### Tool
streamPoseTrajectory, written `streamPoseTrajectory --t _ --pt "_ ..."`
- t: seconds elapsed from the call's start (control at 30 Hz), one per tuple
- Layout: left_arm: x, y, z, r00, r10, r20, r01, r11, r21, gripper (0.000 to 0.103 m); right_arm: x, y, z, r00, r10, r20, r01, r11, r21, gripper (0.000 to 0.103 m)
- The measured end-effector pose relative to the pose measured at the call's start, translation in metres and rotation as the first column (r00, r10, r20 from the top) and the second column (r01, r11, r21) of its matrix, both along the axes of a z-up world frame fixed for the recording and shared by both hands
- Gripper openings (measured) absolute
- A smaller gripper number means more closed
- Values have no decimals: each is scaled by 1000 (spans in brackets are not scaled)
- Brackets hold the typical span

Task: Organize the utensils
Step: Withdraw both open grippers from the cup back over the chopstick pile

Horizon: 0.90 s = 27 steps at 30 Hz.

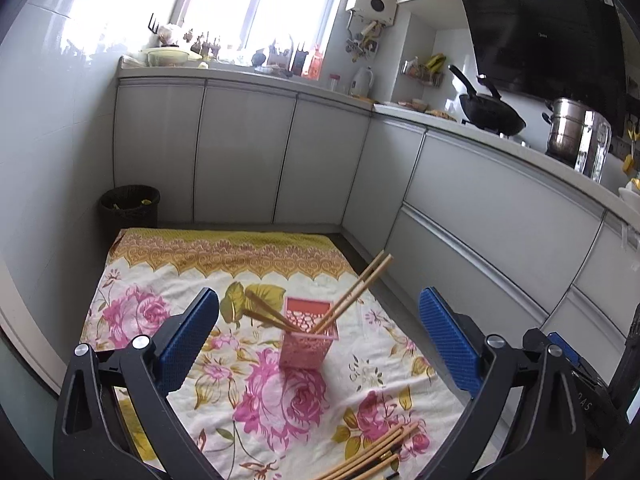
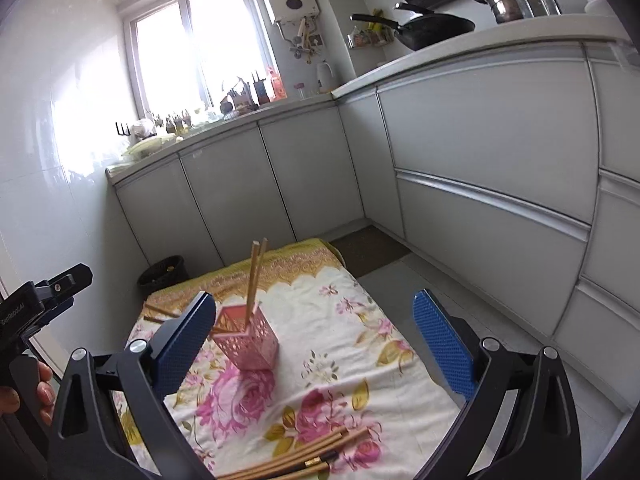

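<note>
A pink perforated holder (image 1: 306,342) stands upright on a floral cloth (image 1: 168,280) on the floor; it also shows in the right wrist view (image 2: 248,340). Two chopsticks (image 1: 356,290) lean out of it to the right, also seen in the right wrist view (image 2: 254,276). Two more chopsticks (image 1: 266,314) lie on the cloth behind it to the left. Several loose chopsticks (image 1: 376,456) lie at the near edge, also in the right wrist view (image 2: 296,460). My left gripper (image 1: 316,340) is open and empty, above the cloth. My right gripper (image 2: 316,336) is open and empty.
A black waste basket (image 1: 130,208) stands at the cloth's far left corner. White kitchen cabinets (image 1: 280,156) run along the back and the right side. A dark mat (image 2: 372,250) lies beyond the cloth. The left gripper's body (image 2: 36,308) shows at the right wrist view's left edge.
</note>
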State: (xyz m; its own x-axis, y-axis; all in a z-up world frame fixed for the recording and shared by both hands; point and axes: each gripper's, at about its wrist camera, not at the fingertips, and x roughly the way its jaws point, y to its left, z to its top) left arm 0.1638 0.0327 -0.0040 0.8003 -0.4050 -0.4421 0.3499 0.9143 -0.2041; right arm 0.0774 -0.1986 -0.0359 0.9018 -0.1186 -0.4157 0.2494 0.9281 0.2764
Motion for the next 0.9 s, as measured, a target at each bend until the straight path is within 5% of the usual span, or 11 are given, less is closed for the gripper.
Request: streamPoseTrajectory --t 0.2,0.33,0.53,0.83,0.9 --pt "-7 -29 -28 992 -89 -85 98 988 120 96 -24 -17 -27 991 -3 -135 11 998 58 96" --pt "-3 -58 -52 963 -193 -185 235 943 236 96 -28 -29 -51 963 59 -263 -8 981 192 96" --pt "9 -94 -106 878 -273 -393 414 846 338 96 -30 -40 -90 908 172 -382 -2 913 407 96" --pt "36 -128 -163 739 -261 -621 529 795 296 95 -26 -52 -120 865 241 -440 52 829 557 96" --pt "36 -140 -169 718 -276 -639 561 773 297 81 -24 -56 -124 857 249 -451 64 817 573 96"
